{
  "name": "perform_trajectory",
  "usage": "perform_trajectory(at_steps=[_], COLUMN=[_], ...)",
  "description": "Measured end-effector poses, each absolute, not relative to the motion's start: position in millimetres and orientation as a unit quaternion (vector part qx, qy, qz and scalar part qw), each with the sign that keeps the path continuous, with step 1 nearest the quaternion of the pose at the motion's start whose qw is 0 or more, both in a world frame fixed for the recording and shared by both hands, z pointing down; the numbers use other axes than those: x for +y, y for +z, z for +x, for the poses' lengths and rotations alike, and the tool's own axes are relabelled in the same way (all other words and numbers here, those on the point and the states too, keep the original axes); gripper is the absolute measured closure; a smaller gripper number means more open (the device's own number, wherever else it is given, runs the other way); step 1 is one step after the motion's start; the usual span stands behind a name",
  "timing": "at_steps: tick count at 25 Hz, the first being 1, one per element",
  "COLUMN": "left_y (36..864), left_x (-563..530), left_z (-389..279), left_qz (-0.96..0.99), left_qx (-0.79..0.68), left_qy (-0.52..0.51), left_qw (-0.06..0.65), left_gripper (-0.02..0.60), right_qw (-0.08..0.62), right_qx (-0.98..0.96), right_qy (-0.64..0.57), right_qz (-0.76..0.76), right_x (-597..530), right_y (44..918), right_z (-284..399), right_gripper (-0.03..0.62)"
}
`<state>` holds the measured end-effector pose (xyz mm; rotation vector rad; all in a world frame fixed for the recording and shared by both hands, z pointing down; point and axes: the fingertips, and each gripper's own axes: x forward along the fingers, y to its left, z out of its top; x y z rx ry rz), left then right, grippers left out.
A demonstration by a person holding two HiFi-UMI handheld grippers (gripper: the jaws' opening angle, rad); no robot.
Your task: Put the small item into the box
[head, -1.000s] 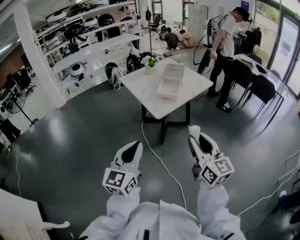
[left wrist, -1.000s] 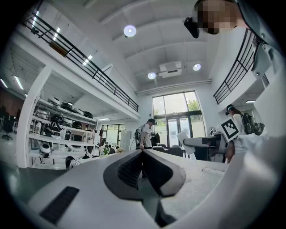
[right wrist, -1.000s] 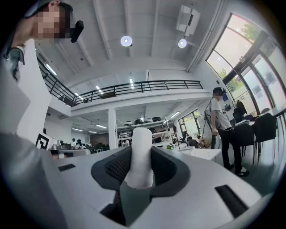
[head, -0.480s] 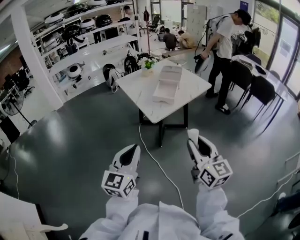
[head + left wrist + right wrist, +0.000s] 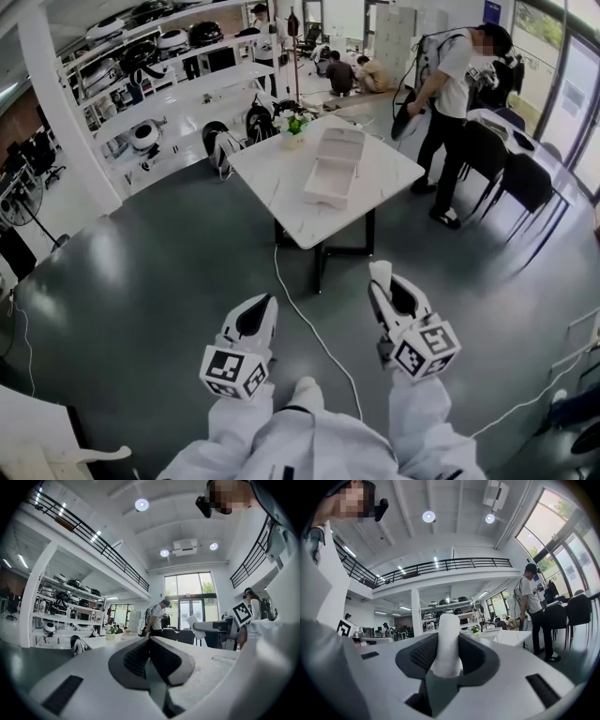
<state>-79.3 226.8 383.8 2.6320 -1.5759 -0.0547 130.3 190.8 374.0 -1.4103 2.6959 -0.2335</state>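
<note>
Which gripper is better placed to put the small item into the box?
Right. The right gripper is shut on the small white item, while the left gripper is shut with nothing in it. The box on the table lies ahead.

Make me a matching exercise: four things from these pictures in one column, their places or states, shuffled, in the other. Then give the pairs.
1. left gripper
2. right gripper
3. box
4. potted plant

A. at the far edge of the table
B. shut on a white item
C. open, in the middle of the table
D. shut, with nothing between the jaws

Pairs: 1-D; 2-B; 3-C; 4-A
</note>
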Motion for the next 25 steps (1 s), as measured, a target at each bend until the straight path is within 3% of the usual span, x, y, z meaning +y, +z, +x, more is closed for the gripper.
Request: perform_trajectory(at_steps=[25], left_y=[412], left_x=[-2], left_z=[-110], left_qz=[0.877], left_qx=[-0.475], left_qy=[-0.014], left_qw=[0.072], left_gripper=[0.583], right_qw=[0.045], right_qx=[0.866], right_qy=[-0.115], right_qz=[-0.484], right_x=[-20], right_y=[408], right_z=[85], right_gripper=[0.47])
